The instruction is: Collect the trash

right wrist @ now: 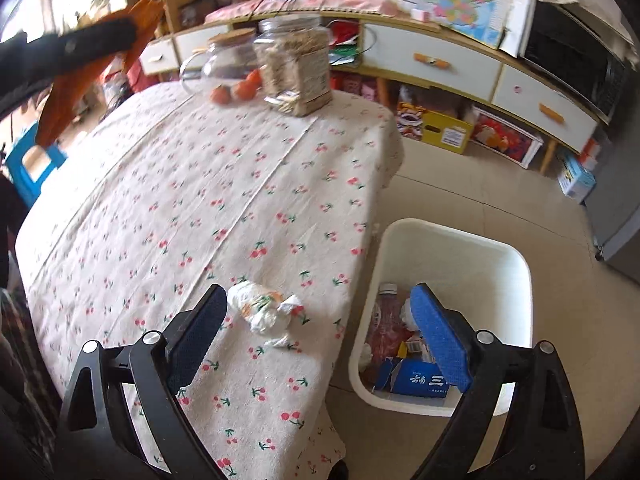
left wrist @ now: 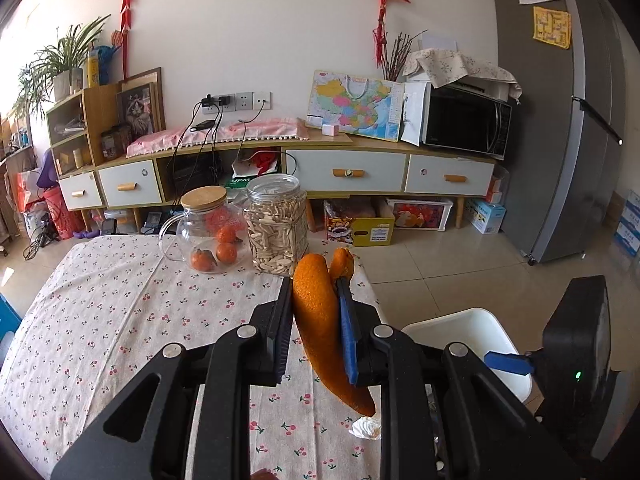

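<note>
In the left wrist view, the left gripper (left wrist: 314, 292) was clamped on a long strip of orange peel (left wrist: 320, 320), its pads pressing the peel from both sides while the peel's lower end hung free above the cherry-print tablecloth (left wrist: 120, 320). A crumpled tissue (left wrist: 366, 427) lay on the cloth just below the peel's tip. Farther back on the table stood a glass pitcher (left wrist: 200, 228) with a wooden lid, holding small oranges, and just beside it a clear jar of seeds (left wrist: 277, 224). To the right, past the table edge, the rim of a white bin (left wrist: 460, 320) showed on the floor, with part of the right gripper's body above it. In the right wrist view, the right gripper (right wrist: 320, 304) had its jaws wide apart with nothing between the pads; one finger was over the tablecloth (right wrist: 200, 200) and the other over the white bin (right wrist: 516, 280). The crumpled tissue (right wrist: 266, 312) lay on the cloth near the table's edge, close to the left-hand finger. Inside the bin were a plastic bottle (right wrist: 384, 320), a blue carton (right wrist: 416, 380) and other scraps. At upper left, blurred, the left gripper (right wrist: 96, 40) held the orange peel (right wrist: 60, 108) above the table.
</note>
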Tool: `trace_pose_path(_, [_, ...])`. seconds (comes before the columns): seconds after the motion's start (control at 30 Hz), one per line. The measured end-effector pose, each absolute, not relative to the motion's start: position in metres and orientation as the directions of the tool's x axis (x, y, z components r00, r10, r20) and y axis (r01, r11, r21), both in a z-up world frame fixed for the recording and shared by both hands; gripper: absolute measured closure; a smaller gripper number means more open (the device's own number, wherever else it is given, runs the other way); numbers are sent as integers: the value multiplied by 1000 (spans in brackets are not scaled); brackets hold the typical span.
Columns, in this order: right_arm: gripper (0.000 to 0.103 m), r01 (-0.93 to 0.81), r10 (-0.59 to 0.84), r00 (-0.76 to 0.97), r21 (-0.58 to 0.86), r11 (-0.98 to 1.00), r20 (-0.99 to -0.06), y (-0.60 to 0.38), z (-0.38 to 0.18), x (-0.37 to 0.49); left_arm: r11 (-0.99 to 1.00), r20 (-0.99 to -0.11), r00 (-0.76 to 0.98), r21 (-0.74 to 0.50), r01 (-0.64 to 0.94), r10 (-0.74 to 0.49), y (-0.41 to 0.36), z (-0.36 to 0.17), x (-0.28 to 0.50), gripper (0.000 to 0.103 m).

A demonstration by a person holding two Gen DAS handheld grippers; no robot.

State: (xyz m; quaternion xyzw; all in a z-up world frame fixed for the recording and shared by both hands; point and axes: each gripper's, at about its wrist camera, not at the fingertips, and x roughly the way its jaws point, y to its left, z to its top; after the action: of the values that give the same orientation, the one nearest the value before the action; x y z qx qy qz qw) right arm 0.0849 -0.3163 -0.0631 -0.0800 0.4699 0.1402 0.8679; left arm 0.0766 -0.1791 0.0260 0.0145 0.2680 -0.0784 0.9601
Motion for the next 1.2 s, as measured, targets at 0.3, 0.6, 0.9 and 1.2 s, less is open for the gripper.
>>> trace_pose_path(0.3, [18,-409,156,384,-16,913,-910,-278,-108,91,993,-536,838,-12,115,-103,-144,17,75,81])
trace_pose_path(0.6, [65,-400,185,340,36,916,-922,-271,-114,97,995,-559,824,-31,91,-92,-122,6,79,81])
trace_pose_path(0.9, [66,-370,186,416,21,929,-890,-269,-91,105,996,-562,823,-35,77,-83,-113,2,81,81])
trace_pose_path(1.2, [66,-195,118,653,-15,981,-748,-298,-29,103,996,-546,834,-20,84,-81,-120,7,81,81])
